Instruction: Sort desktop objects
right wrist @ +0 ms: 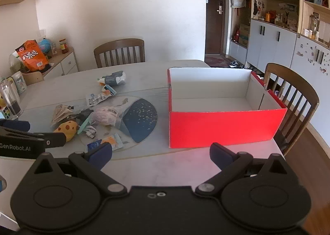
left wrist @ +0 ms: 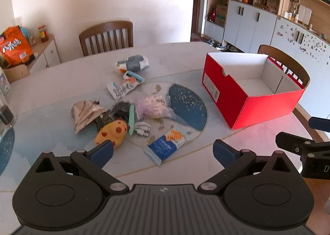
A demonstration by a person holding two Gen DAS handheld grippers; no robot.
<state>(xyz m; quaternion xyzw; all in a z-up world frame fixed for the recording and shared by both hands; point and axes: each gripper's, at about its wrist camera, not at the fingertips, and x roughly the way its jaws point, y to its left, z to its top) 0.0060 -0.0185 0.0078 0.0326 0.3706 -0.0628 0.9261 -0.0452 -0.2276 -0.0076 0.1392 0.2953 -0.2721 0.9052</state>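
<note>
From your left wrist camera, your left gripper hangs with jaws wide apart and empty above the near edge of the surface, and the blue-and-orange packet lies just ahead between them, its long axis slanting from near-left to far-right, with the yellow spotted toy beside the left finger. From your right wrist camera, your right gripper, jaws likewise apart and empty, faces the empty red box, so the clutter sits off to its left and your left gripper is likely nearer the packet.
</note>
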